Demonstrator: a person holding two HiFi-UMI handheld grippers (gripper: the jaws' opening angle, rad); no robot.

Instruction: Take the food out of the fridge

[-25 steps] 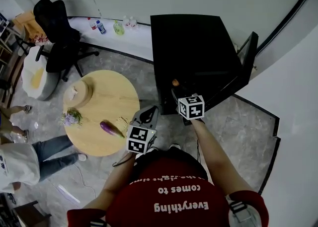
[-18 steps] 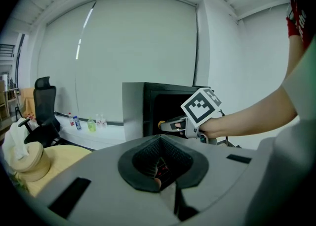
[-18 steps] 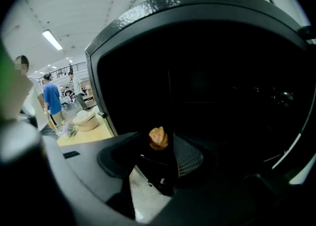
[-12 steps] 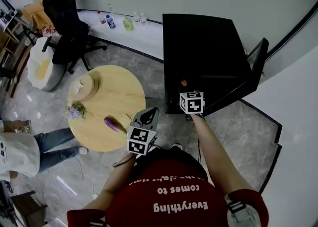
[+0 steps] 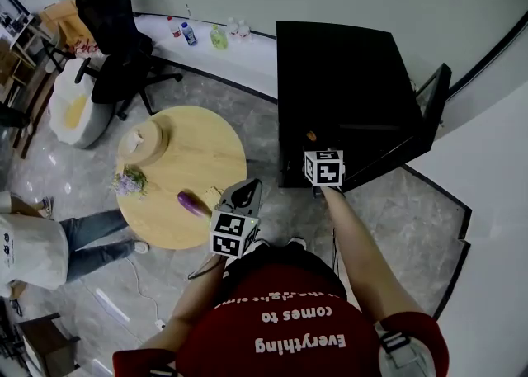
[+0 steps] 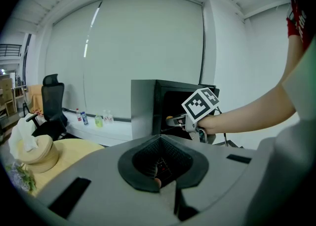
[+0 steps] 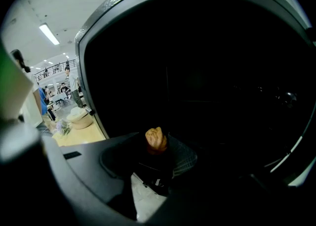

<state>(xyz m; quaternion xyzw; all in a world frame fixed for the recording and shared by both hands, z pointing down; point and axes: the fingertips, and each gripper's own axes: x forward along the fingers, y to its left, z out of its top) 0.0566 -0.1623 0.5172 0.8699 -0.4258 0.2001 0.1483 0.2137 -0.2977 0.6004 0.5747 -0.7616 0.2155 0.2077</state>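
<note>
Right claw [image 7: 159, 157] set wide round the small orange-brown lump of food [image 7: 155, 140], inside the black box-shaped fridge [image 5: 346, 78]

Its jaws have just been closing, and the lump stands between them near the tips; I see no pad pressing on it yet, so I judge it not gripped, though the dark interior makes contact hard to read; better to ease in until the lump sits deeper between the pads [image 7: 181, 159]; close gently, since it looks soft and may crumble; lift a touch, then draw straight back through the open front, clear of the frame; the left claw [image 6: 159, 156], jaws together and empty, hangs outside just beside the round pale wooden table [image 5: 177, 194], a likely spot to set the food down.
</note>
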